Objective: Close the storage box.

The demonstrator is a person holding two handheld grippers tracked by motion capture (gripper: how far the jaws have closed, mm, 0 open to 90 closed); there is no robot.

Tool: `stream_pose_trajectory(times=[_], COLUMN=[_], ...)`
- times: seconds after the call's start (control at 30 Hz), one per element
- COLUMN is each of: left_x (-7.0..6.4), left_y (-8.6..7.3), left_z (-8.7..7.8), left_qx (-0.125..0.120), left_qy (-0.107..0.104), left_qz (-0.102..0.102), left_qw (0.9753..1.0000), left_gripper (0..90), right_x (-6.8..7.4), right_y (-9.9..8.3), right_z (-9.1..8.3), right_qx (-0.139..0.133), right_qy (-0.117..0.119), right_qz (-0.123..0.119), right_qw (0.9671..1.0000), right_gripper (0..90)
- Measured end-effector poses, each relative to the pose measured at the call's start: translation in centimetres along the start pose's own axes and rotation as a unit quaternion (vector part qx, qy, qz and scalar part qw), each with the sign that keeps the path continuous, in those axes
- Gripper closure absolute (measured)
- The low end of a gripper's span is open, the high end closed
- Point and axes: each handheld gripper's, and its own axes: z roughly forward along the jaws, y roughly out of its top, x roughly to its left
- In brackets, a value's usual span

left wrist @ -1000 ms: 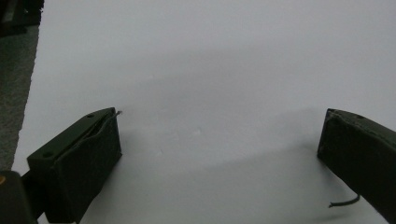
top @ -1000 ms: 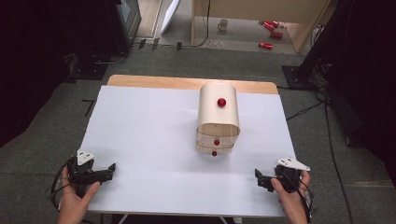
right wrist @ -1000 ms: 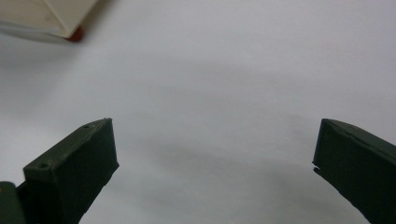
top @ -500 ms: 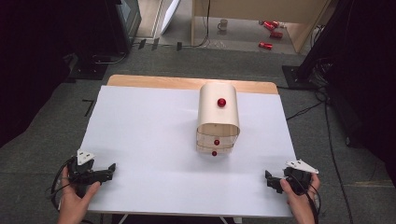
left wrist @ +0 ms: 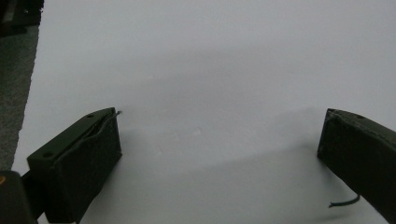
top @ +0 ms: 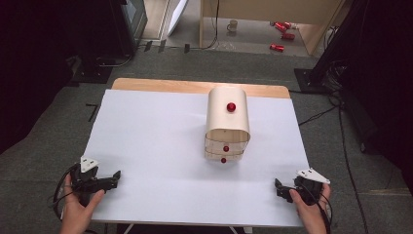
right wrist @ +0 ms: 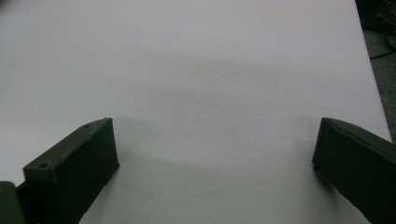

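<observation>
**Both grippers parked at the near edge, little drawer box waiting up ahead**

So the left hand-held gripper (top: 111,178) sits low at the near left corner of the desk (top: 156,136), jaws spread wide with nothing but bare white surface between them. Same deal for the right hand-held gripper (top: 281,189) at the near right corner: released, empty, resting just off the surface. My guess is this is a neutral ready pose, hands wide apart so neither blocks the other.

The thing nearest to them is the small wooden drawer box (top: 227,124), ahead of both grippers and closer to the right one. It has red knobs, one on its top (top: 231,107) and two on the front (top: 225,148) facing the person. Nothing lies between the grippers and the box, so the path looks open.

Farther off, past the desk, there's a mug (top: 233,25) and some red cans (top: 281,28) on the floor.
</observation>
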Motion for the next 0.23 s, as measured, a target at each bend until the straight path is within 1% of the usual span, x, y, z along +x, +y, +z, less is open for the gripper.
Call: stream_pose_trajectory(times=[0.23], left_x=[0.0], left_y=[0.01], left_z=[0.0], left_qx=[0.001], left_qy=[0.0], left_qz=[0.0], left_qw=[1.0], left_gripper=[0.0], right_x=[-0.01], right_y=[0.0], right_z=[0.01], right_qx=[0.0], right_qy=[0.001], right_qz=[0.001], right_qw=[1.0], right_gripper=[0.0])
